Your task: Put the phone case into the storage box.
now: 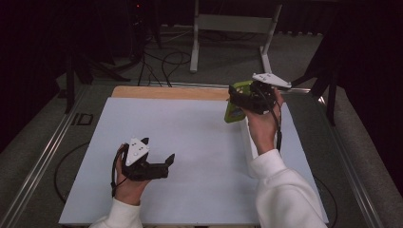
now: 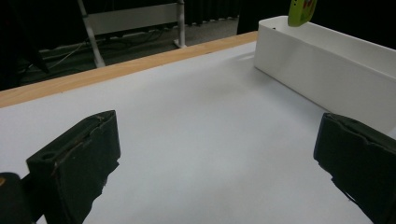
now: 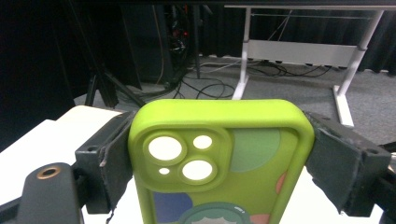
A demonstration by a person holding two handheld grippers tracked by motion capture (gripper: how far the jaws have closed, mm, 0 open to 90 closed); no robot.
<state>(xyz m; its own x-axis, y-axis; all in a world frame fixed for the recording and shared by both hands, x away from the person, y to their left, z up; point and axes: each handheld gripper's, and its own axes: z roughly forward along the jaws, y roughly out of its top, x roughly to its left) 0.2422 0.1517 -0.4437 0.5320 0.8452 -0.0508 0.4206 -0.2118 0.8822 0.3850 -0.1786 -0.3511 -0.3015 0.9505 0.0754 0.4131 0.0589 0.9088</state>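
A lime-green phone case [image 1: 234,108] hangs in the air over the far end of a long white tray [image 1: 249,147], with my right gripper [image 1: 239,98] shut on it. In the right gripper view the case [image 3: 219,163] stands between the two black pads [image 3: 334,163], its camera cut-outs facing me. The case's lower tip [image 2: 301,11] also shows above the tray [image 2: 327,70] in the left gripper view. My left gripper [image 1: 158,151] hovers low over the white table sheet [image 1: 190,142] at the near left, jaws wide apart with nothing between its fingers [image 2: 77,163].
A wooden strip [image 1: 168,92] edges the table's far side. Beyond it stand a white table frame [image 1: 233,28] and loose cables on the grey floor. The white tray runs along the table's right side.
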